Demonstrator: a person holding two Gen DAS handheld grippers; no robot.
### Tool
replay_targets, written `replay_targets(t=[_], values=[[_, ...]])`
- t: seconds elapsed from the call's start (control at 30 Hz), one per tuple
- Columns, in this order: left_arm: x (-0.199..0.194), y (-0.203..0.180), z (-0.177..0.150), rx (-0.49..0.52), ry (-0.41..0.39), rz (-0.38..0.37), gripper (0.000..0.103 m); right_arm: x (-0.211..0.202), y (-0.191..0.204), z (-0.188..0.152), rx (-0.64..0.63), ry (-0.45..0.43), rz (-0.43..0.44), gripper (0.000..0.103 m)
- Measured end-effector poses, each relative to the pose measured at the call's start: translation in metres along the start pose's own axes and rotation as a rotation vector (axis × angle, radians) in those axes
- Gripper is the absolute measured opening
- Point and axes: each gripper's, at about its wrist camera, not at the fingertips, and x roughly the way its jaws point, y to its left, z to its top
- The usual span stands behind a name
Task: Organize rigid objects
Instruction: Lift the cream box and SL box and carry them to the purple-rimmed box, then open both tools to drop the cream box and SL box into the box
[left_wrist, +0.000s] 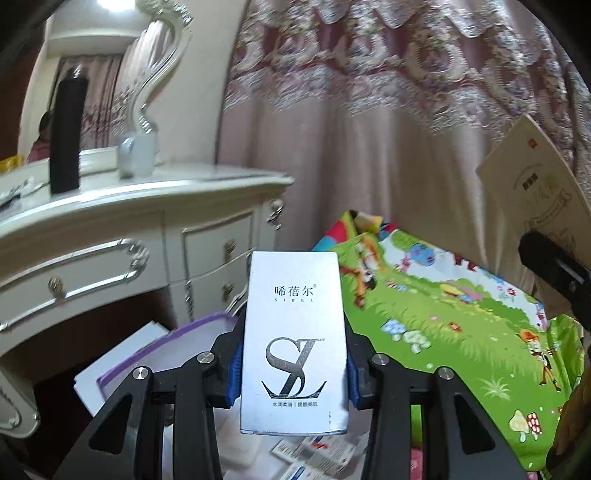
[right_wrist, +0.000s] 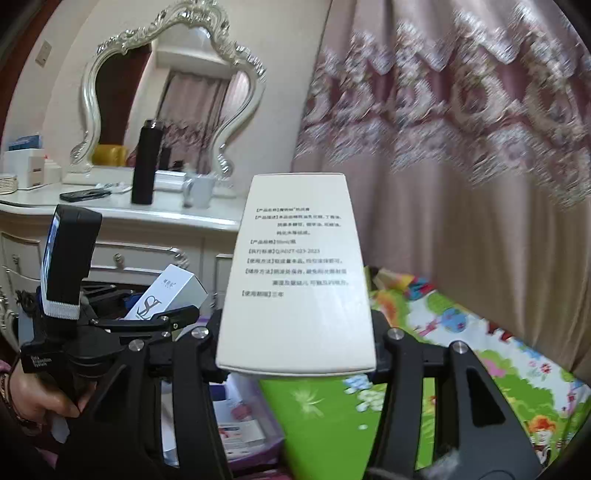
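My left gripper (left_wrist: 293, 373) is shut on a silver box (left_wrist: 293, 339) with a big "SL" logo, held upright in the air above a purple-rimmed bin (left_wrist: 155, 354). My right gripper (right_wrist: 295, 354) is shut on a cream box (right_wrist: 295, 269) with printed Chinese text, also held upright in the air. The right wrist view shows the left gripper (right_wrist: 159, 314) with the silver box (right_wrist: 166, 295) at the left. The left wrist view shows the cream box (left_wrist: 535, 184) at the right edge.
A white dresser (left_wrist: 110, 229) with an ornate mirror (right_wrist: 170, 96) holds a black bottle (right_wrist: 146, 162), a mug (right_wrist: 199, 190) and a phone (right_wrist: 83, 194). A colourful cartoon mat (left_wrist: 461, 314) covers the surface at the right. A pink curtain (right_wrist: 461, 166) hangs behind. Small boxes (right_wrist: 240, 428) lie in the bin.
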Motion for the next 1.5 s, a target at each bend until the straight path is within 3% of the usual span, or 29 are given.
replay_targets(t=[0.1, 0.37, 0.53, 0.77, 0.83, 0.87, 0.9, 0.93, 1.03, 1.2, 1.3, 1.5], values=[[0.005, 0.013, -0.011, -0.015, 0.036, 0.037, 0.043, 0.025, 0.008, -0.004, 0.004, 0.082, 0.053, 0.055], [0.035, 0.048, -0.042, -0.095, 0.213, 0.089, 0.043, 0.11, 0.039, -0.043, 0.024, 0.417, 0.189, 0.055], [0.041, 0.067, -0.054, -0.15, 0.226, 0.095, 0.043, 0.141, 0.067, -0.071, -0.045, 0.544, 0.224, 0.055], [0.046, 0.082, -0.051, -0.179, 0.254, 0.093, 0.044, 0.157, 0.081, -0.083, -0.05, 0.586, 0.249, 0.055], [0.048, 0.082, -0.048, -0.161, 0.274, 0.101, 0.06, 0.156, 0.081, -0.086, -0.035, 0.588, 0.28, 0.055], [0.047, 0.081, -0.046, -0.15, 0.276, 0.102, 0.083, 0.154, 0.08, -0.085, -0.03, 0.586, 0.287, 0.055], [0.044, 0.08, -0.044, -0.134, 0.266, 0.119, 0.098, 0.152, 0.08, -0.085, -0.025, 0.587, 0.281, 0.056], [0.04, 0.078, -0.041, -0.112, 0.249, 0.147, 0.101, 0.15, 0.081, -0.084, -0.022, 0.589, 0.282, 0.061], [0.029, 0.066, -0.033, -0.027, 0.201, 0.223, 0.103, 0.144, 0.077, -0.085, 0.004, 0.593, 0.291, 0.077], [0.006, 0.048, -0.016, 0.047, 0.134, 0.318, 0.103, 0.136, 0.069, -0.085, 0.045, 0.609, 0.285, 0.084], [-0.01, 0.039, -0.007, 0.054, 0.099, 0.27, 0.103, 0.13, 0.067, -0.082, 0.047, 0.628, 0.262, 0.087], [0.01, 0.052, -0.02, -0.034, 0.275, 0.199, 0.103, 0.119, 0.074, -0.078, -0.004, 0.644, 0.275, 0.087]])
